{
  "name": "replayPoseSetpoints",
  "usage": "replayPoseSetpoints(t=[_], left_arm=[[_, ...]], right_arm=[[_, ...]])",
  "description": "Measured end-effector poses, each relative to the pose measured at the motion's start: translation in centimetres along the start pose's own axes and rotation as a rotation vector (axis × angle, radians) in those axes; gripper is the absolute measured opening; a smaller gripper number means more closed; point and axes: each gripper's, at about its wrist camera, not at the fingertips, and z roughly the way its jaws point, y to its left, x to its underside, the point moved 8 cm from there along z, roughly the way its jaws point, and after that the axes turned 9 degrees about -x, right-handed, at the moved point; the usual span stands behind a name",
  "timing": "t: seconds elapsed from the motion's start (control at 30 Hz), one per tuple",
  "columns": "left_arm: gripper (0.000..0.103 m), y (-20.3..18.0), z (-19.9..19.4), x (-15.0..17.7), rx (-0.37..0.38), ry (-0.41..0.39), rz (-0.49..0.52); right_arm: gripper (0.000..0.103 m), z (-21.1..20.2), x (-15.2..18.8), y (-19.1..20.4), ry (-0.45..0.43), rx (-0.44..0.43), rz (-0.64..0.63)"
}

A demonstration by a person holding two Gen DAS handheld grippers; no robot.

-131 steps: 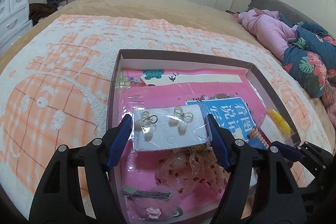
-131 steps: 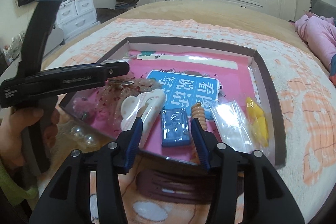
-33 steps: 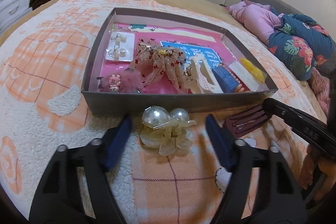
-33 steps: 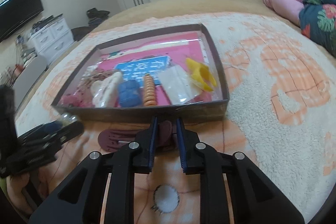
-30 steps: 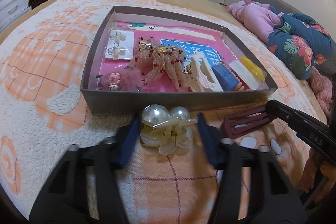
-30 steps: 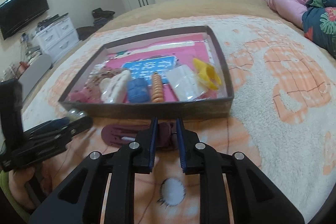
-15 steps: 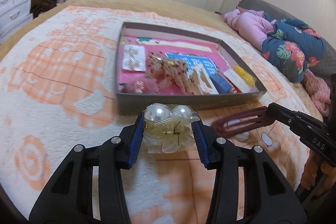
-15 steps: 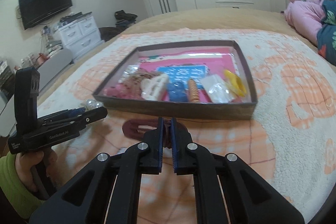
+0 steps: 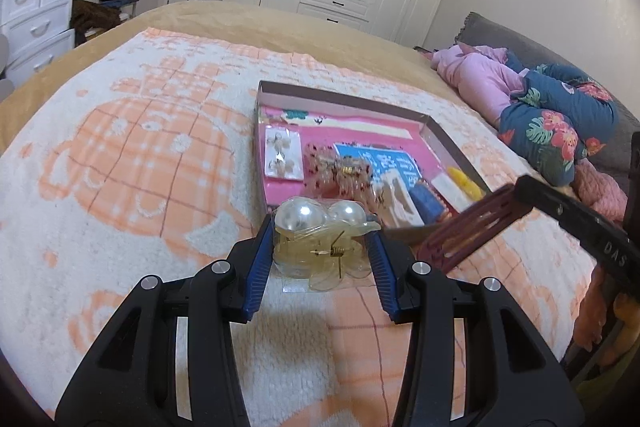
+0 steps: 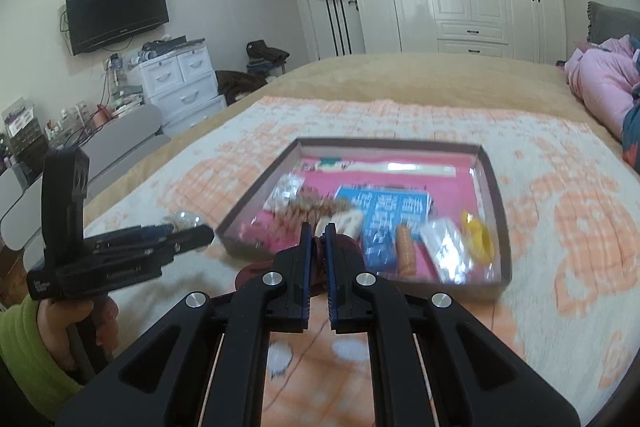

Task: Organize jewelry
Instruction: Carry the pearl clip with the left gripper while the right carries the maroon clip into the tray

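Lifted off blanket (image 9: 120,155) since prev: L gripper (image 9: 320,247) clamping pearl clip (image 9: 320,231), R gripper (image 10: 319,239) pinching maroon clip (image 9: 472,227), both just short of tray (image 9: 444,139) near wall, maroon's long axis slanting toward it.

Bed (image 9: 224,19), patterned blanket (image 9: 132,155), box (image 9: 344,99) seemingly atop

Both wrist views face forward-down, close over bed; share tray (image 9: 448,143) (image 10: 502,227).

pearl clip (image 9: 320,227) lifted, maroon clip (image 9: 472,223) too (both off blanket)
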Motion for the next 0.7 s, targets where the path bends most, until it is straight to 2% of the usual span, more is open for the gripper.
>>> replayPoseSetpoints(t=[0.3,0.7], left_arm=[[0.036,-1.2,2.1,-2.7,0.003,-0.008,0.028],[0.036,-4.0,5.8,-4.7,0.023,0.011,0.076]], right_arm=[[0.006,1.5,-2.8,-3.6,-0.036,0.066,0.028],[0.006,2.3,-3.1,-9.5,-0.045,0.179,0.098]])
